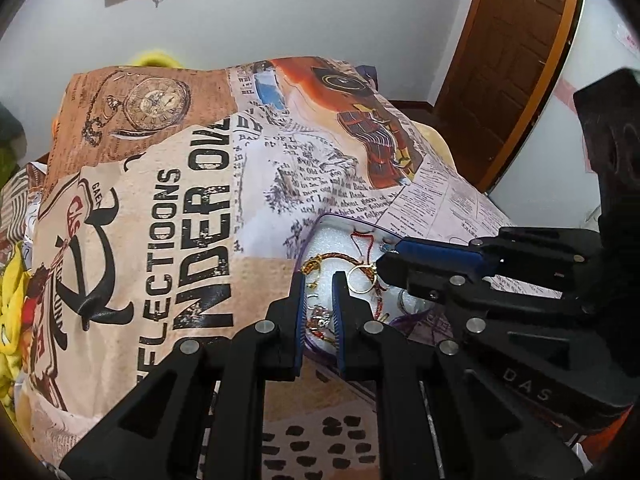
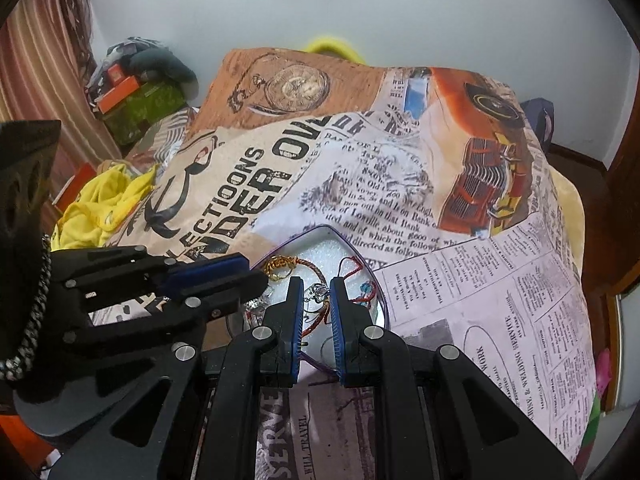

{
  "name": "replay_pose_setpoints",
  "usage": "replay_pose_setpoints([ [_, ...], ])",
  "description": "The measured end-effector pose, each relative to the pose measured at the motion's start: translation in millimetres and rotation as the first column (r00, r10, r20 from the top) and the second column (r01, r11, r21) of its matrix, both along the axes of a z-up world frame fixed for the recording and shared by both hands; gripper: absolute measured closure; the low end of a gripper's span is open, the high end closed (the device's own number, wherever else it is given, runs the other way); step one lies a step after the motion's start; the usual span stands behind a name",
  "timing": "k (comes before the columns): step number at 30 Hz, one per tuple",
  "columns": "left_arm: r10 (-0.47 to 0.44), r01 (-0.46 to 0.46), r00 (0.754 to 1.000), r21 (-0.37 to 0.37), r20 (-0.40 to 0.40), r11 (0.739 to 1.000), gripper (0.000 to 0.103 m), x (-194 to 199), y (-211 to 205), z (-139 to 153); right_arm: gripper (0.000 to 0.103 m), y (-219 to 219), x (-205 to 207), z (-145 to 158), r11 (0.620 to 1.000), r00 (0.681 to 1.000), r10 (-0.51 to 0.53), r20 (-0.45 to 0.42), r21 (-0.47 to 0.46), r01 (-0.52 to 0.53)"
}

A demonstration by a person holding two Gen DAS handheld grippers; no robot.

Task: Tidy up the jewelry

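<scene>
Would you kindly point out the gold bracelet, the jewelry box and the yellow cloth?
gold bracelet (image 2: 280,267): right wrist view, its knotted links.
jewelry box (image 2: 316,231): right wrist view, its far rim.
yellow cloth (image 2: 102,204): right wrist view, its crumpled middle.

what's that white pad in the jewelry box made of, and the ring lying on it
White pad: looks like foam, matte with a grainy, beaded surface. Ring: seemingly gold-toned metal, thin and shiny; real gold or plating can't be told.
</scene>
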State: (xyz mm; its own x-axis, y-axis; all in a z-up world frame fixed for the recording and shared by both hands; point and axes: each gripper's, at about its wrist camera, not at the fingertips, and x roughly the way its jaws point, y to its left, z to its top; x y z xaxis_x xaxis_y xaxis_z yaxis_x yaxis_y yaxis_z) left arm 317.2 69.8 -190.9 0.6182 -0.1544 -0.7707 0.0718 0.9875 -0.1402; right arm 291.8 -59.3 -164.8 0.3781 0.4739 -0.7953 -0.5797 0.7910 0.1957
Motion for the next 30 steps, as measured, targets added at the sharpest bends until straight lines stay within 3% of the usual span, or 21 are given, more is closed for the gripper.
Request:
replay_pose_setpoints([
  [12, 0.044, -0.044, 0.999, 0.035, 0.005, 0.998, 0.092, -18, 20, 11, 0.087, 0, -1, 0, 1.000, 1.000, -0.009, -0.016, -0.020, 0.009],
  [19, 0.079, -0.081, 0.995, 0.025, 0.058, 0.996, 0.089, -40, 30, 40, 0.086, -6, -12, 19, 1.000, 0.999, -0.025, 0.021, -0.015, 0.025],
  [23, 0.087, -0.090, 0.990, 0.024, 0.110, 0.996, 0.075, -60, 31, 64, 0.086, -15, -28, 46, 0.999, 0.996, -0.037, 0.076, 0.012, 0.036],
  [30, 0.095, -0.102, 0.959, 0.012, 0.269, 0.995, 0.074, -114, 26, 127, 0.086, -38, -72, 116, 0.992, 0.968, -0.088, 0.236, 0.113, 0.063],
])
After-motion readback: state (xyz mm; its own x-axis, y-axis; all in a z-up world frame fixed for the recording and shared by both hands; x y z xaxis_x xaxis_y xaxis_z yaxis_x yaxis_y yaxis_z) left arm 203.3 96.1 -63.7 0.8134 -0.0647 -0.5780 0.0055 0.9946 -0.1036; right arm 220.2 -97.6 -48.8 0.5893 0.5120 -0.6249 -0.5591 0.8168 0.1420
